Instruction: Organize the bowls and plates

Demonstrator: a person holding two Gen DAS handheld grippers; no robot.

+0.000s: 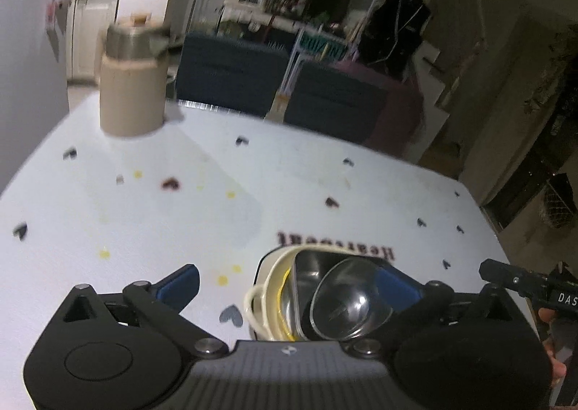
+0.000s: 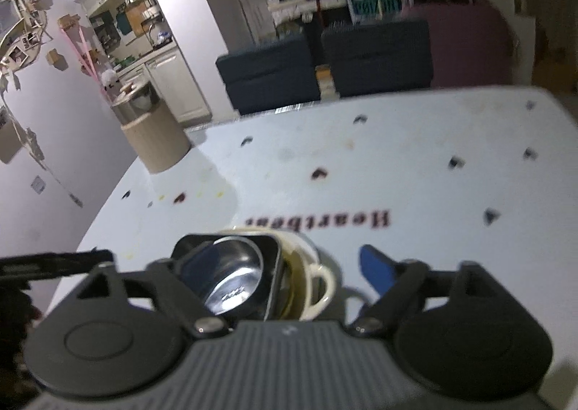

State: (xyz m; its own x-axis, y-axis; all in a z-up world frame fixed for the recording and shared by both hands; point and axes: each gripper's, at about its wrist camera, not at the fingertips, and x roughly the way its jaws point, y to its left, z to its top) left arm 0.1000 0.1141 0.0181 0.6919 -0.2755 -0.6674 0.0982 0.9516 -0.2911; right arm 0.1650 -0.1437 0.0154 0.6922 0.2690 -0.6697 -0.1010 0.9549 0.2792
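White cloth with small dark hearts covers the table [image 1: 144,222], and on it a dark red word is printed; from the right wrist view it reads "Heartbeat" [image 2: 321,220], a little blurred. At the far left corner of the table stands a beige cylindrical container [image 1: 130,92] with a metal pot on top of it. Behind the table are two dark blue chairs [image 1: 231,67].

Near the front edge of the table lies the stack of dishes: a cream ceramic dish with a loop handle [image 1: 269,305] at the bottom, a square steel plate [image 1: 307,280] inside it, and a round steel bowl [image 1: 348,298] on top, tilted.

Both grippers are released. The left gripper [image 1: 289,283] has its blue fingertips spread wide, one well to the left of the stack, the other partly behind the bowl; whether it touches I cannot tell. The right gripper [image 2: 278,265] is spread wide as well, with the stack between its fingers. On its body, seen from the left wrist, the letters "DAS" [image 1: 565,298] are readable.
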